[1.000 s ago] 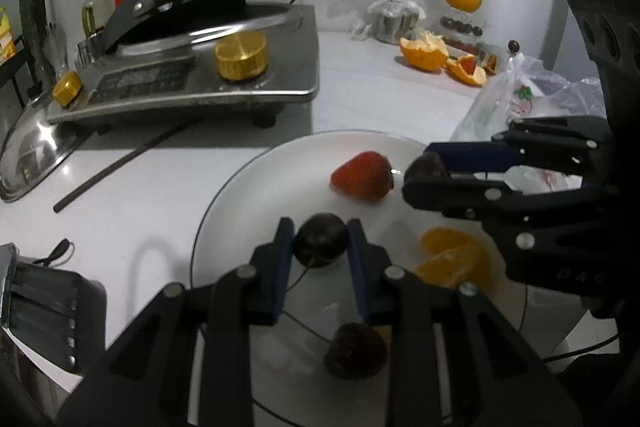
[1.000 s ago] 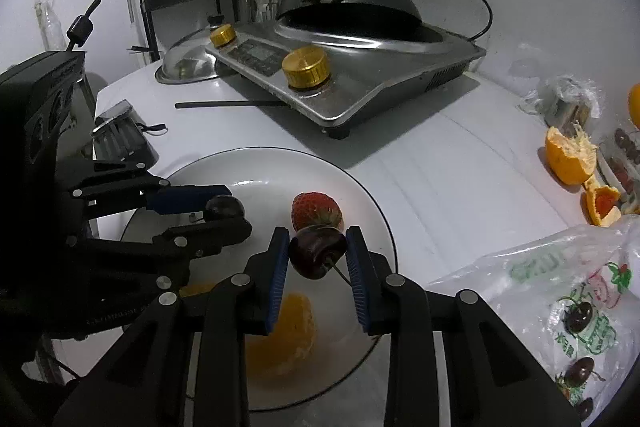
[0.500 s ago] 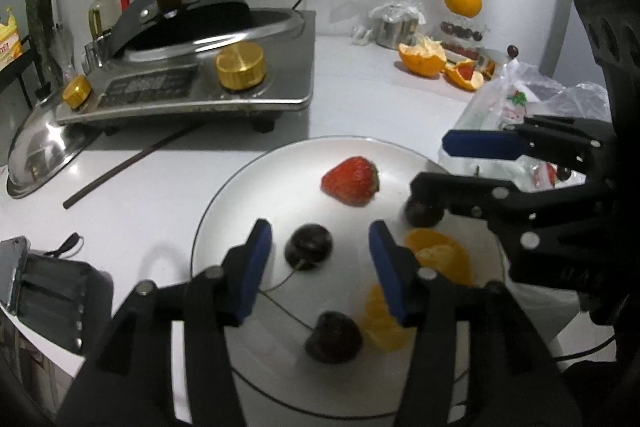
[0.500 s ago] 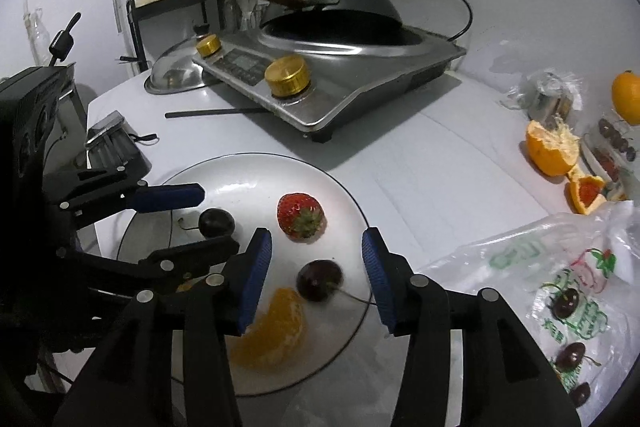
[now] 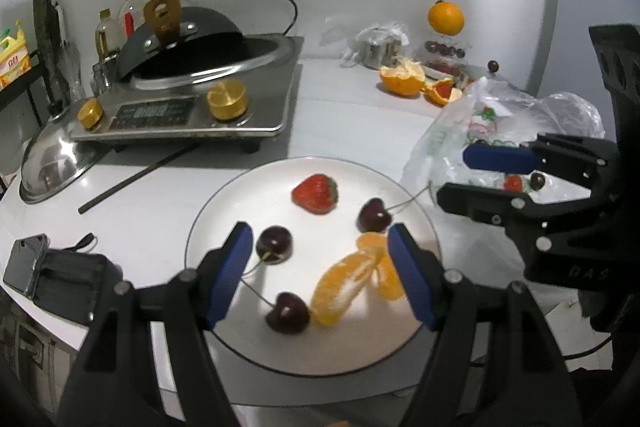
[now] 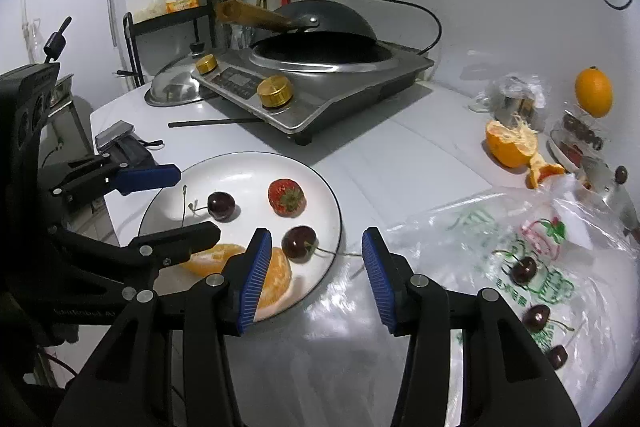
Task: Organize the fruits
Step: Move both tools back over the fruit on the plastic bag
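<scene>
Both tongs (image 5: 320,267) (image 6: 316,275) gape wide, holding nothing.

Both tongs, left (image 5: 320,259) and right (image 6: 316,271), are matte black angular frames with silver screw heads; ribbed blue pads (image 6: 256,275) line each finger.

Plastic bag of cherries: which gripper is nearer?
Right. The right gripper, open, hangs at the edge of the plastic bag, one finger at the bag's edge. The left gripper, also open, is over the plate, farther from the bag.
</scene>
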`<state>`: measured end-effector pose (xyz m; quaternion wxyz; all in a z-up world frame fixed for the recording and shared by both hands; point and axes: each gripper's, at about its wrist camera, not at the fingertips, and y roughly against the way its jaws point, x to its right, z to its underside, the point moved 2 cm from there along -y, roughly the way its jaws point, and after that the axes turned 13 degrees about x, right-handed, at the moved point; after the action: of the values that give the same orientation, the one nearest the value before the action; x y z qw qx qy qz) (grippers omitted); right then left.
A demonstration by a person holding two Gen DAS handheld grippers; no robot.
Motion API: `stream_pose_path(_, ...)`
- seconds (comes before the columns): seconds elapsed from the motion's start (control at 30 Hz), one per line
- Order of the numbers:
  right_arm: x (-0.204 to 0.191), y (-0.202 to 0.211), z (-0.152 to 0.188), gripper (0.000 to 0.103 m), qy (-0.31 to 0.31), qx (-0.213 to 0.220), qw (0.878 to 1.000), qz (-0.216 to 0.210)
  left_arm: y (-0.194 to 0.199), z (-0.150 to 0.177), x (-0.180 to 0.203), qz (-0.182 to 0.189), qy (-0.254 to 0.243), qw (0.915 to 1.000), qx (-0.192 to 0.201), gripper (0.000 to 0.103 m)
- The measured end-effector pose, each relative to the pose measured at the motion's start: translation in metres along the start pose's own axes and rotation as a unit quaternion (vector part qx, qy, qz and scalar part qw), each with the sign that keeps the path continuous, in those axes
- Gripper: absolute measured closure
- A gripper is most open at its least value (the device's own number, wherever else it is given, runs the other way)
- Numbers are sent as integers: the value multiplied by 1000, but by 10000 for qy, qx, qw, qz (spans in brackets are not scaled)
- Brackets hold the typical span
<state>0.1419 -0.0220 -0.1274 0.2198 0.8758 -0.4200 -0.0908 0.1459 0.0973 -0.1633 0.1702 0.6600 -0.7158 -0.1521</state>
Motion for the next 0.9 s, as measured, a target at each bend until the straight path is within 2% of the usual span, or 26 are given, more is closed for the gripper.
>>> stream_pose_path(0.9, 61, 87, 36, 53, -433, 322, 9975, 467, 21, -16, 104, 416, -505, 9978, 82, 31)
